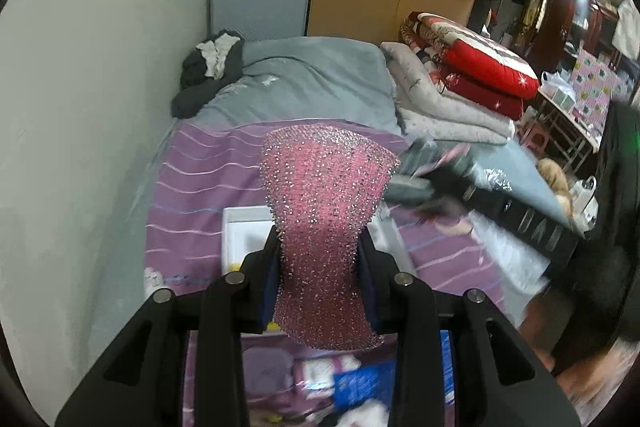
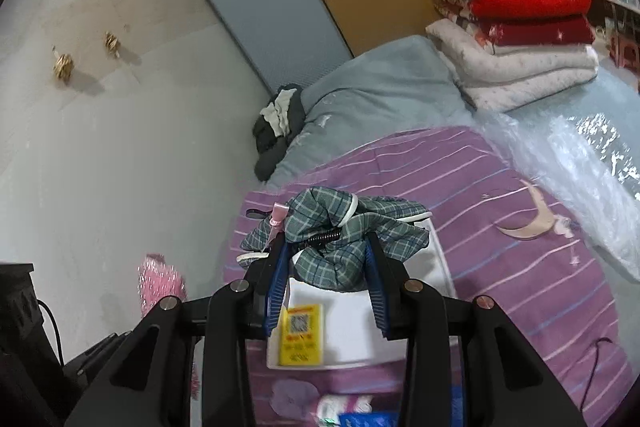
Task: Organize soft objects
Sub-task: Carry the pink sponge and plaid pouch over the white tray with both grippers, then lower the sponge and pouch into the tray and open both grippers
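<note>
Pink glitter cloth point(image 1: 326, 227) sits pinched in the left gripper point(image 1: 320, 251), jaws clenched on its waist so it flares wide above the fingers and hangs out below. It's held up off the bed, above the white tray point(image 1: 244, 227) on the purple striped sheet point(image 1: 192, 187). Left gripper points fwd along the bed, roughly level, toward the grey blanket point(image 1: 312, 79) at the far end.

Green plaid cloth point(image 2: 340, 239), bunched w/ a white edge and a dark coiled bit at front, is gripped by the right gripper point(image 2: 328, 259); jaws closed on the bundle, blue pads point(image 2: 276, 287) pressing both sides. Small pink bow point(image 2: 278, 215) sits at its left edge. It hangs over the far end of the white tray point(image 2: 360, 327), can't tell if touching. Yellow card w/ QR code point(image 2: 300, 335) lies in the tray's near left part. Right gripper is tilted down & twisted, so the wall runs diagonal in its view.

From the left wrist cam the right gripper comes in from the right, blurred, its tip just beside the pink cloth.

Beyond: folded quilts point(image 2: 516, 31), red on white, stacked at the far right of the bed; clear plastic bag point(image 2: 560, 163) near them; dark clothes point(image 2: 276, 131) by the wall.
</note>
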{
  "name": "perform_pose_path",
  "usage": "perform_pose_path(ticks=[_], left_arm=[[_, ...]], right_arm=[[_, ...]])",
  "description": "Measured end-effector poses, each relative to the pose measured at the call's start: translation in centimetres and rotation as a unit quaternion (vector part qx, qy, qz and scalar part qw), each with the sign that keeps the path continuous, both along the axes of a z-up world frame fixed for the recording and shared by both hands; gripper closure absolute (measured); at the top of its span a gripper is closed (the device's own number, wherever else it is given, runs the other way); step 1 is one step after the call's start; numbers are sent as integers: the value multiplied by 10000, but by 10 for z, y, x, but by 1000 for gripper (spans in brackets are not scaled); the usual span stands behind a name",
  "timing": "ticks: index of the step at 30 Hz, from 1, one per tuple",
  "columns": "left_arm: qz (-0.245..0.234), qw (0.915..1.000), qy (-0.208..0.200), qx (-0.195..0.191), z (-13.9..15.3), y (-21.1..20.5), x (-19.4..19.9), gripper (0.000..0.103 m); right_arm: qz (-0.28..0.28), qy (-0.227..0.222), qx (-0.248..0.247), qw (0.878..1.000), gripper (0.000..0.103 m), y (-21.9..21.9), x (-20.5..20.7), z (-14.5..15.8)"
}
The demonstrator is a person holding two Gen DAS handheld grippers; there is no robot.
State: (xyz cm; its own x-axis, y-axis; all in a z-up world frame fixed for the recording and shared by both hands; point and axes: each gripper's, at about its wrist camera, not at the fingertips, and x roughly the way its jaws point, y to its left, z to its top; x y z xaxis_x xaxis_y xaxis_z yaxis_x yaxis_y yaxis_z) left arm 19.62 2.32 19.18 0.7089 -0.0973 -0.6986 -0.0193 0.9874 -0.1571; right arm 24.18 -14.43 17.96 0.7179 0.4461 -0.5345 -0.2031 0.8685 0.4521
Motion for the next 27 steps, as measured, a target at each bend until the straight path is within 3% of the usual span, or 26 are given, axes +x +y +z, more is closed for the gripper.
perform_pose_path(ticks=[4,8,12,21,27], left_arm=[[266,9987,287,-316,-26,-4,23,67],[1105,9931,217,341,-58,-12,20,67],[1067,9938,262,154,-91,-2,19,67],[1189,9851,1239,103,-173,27,41,67],[1208,9824,1423,-8,-181,31,36,65]], right_arm=[[-256,295,290,9988,67,-6,9,-35],[-768,337,115,9964,67,-19,4,-76],[-1004,257,1,9946,67,-34,5,-104],[-735,163,-143,9971,68,-21,9,-138],[-628,167,-541,9964,68,-6,12,-142]])
